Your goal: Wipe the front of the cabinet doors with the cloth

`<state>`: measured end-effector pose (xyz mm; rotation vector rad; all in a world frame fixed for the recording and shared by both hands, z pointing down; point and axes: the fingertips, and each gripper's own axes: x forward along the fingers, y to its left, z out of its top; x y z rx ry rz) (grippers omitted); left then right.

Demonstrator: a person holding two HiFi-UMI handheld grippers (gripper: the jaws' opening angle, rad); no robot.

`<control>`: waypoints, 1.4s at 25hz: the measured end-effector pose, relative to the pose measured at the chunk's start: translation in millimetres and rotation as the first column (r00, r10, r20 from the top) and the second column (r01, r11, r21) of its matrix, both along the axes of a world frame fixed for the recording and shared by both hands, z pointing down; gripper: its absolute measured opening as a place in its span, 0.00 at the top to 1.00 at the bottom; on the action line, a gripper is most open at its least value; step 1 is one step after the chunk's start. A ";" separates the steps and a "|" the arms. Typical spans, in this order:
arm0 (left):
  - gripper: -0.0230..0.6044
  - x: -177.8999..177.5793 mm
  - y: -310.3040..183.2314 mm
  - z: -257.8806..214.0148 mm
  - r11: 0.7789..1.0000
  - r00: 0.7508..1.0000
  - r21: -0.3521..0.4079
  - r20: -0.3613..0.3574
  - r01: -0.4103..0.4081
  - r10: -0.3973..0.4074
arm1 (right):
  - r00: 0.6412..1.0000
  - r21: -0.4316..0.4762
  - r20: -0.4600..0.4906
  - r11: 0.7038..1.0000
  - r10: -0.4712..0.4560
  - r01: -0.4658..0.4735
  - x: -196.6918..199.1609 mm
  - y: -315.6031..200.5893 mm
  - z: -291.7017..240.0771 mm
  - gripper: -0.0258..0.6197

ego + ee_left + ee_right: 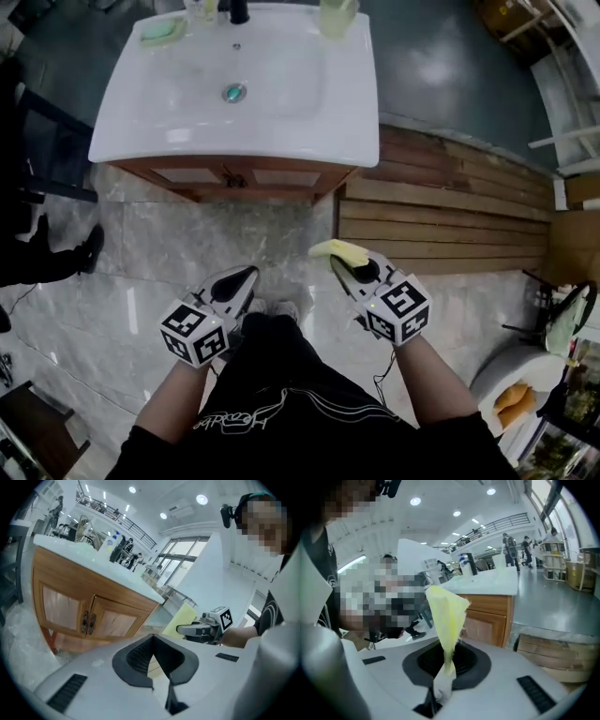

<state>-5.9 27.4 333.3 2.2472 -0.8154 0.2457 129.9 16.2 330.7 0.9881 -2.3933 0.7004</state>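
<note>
At about 7 o'clock in the head view sits my left hand-held gripper [246, 278]. Its own camera shows the two dark jaws pressed together at the tips with nothing between them, so that side is idle. Straight ahead at 12 o'clock stands the brown wooden vanity cabinet under a glossy white basin top [141, 131]. Its two panelled wooden doors [61, 609] meet at a pair of small dark metal handles [87, 622], and both door fronts face me across pale marble floor [169, 248]. At about 5 o'clock my right hand-held gripper [345, 268] is pinching the thin yellow cloth [445, 616]. The jaws are clamped on its lower end, and the rest stands up from them in a bunched, pointed fold. In the head view the cloth hangs in the air off the cabinet's right front corner, near it but clearly apart from the wood. Further right, at 2 o'clock, a low platform of rough wooden planks [441, 206] lies beside the cabinet. I judge this to be the approach: the cloth is gripped and ready, but no door has been touched and the wiping has not yet begun. The next move calls for lowering the right side to door height and pushing forward toward 12 o'clock. I would turn the wrist so the cloth meets the panel with a broad face and not its tip, and start on the nearer right door. The sweeps should stop short of the handles, where the loose fold could snag.
</note>
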 end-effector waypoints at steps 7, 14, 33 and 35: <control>0.95 -17.2 18.1 -122.1 0.986 0.997 0.160 -0.048 -0.051 0.059 | 0.992 0.037 0.125 0.999 0.005 -0.009 -17.9 50.0 -120.6 0.90; 0.95 -38.1 88.5 -219.8 0.945 0.986 0.311 -0.096 -0.103 0.139 | 0.984 0.101 0.173 0.995 -0.034 0.017 -70.1 136.2 -194.6 0.90; 0.95 -122.8 298.8 -352.8 0.848 0.985 0.514 -0.036 -0.128 0.171 | 0.958 0.318 0.228 0.943 -0.172 0.093 -174.3 330.8 -321.5 0.90; 0.95 -118.5 305.0 -371.2 0.838 0.986 0.533 -0.033 -0.121 0.163 | 0.954 0.326 0.234 0.940 -0.186 0.104 -169.9 336.6 -336.1 0.90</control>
